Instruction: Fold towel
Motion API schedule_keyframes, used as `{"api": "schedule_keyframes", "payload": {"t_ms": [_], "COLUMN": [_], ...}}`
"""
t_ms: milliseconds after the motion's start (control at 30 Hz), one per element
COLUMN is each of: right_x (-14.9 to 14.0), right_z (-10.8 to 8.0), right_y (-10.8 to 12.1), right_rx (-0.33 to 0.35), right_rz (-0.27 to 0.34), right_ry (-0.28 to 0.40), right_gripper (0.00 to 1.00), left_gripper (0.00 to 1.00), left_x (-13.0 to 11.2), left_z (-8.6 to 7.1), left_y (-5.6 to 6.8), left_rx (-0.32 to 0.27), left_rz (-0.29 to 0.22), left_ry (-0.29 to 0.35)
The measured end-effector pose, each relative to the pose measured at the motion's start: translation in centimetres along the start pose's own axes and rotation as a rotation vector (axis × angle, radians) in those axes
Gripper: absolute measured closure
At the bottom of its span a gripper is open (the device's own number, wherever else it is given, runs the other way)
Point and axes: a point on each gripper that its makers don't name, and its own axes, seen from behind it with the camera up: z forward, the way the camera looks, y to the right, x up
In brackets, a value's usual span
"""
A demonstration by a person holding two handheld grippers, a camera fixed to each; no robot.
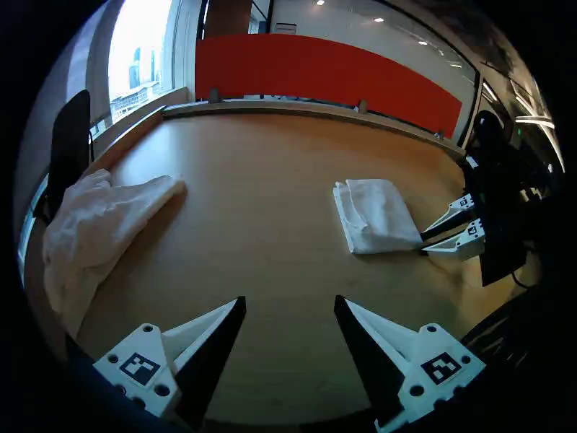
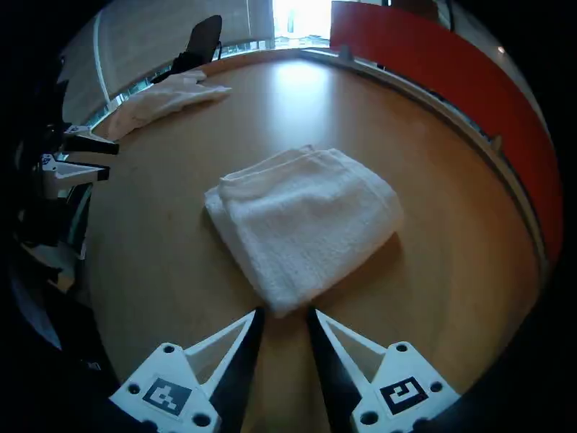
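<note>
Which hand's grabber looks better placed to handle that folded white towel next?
Probably the right. The right gripper sits at the near corner of the folded towel, fingers slightly apart. The left gripper is open over the table, well away from it.

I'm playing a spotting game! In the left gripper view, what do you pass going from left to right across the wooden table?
Crumpled white cloth pile → folded white terry towel → right gripper, at the towel's corner.
</note>
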Motion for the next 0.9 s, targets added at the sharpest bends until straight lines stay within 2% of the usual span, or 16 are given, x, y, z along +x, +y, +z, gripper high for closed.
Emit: {"api": "schedule_keyframes", "payload": {"t_ms": [167, 500, 567, 900], "right_x": [0.1, 0.1, 0.1, 2.0], "right_z": [0.1, 0.4, 0.4, -0.8], "right_y": [0.0, 0.2, 0.3, 1.1], "right_rx": [-0.001, 0.005, 0.000, -0.024], "right_rz": [0.011, 0.030, 0.032, 0.006], "right_ry": [0.005, 0.016, 0.021, 0.058], "right_gripper": [0.60, 0.91, 0.95, 0.96], "left_gripper": [0.09, 0.09, 0.09, 0.09], "left_x": [-0.1, -0.1, -0.1, 0.2], "left_z": [0.0, 0.0, 0.0, 0.1], "left_y": [0.1, 0.2, 0.2, 0.2], "left_rx": [0.000, -0.002, -0.003, -0.006], "left_rz": [0.002, 0.007, 0.008, 0.009], "left_ry": [-0.001, -0.002, -0.002, 0.002]}}
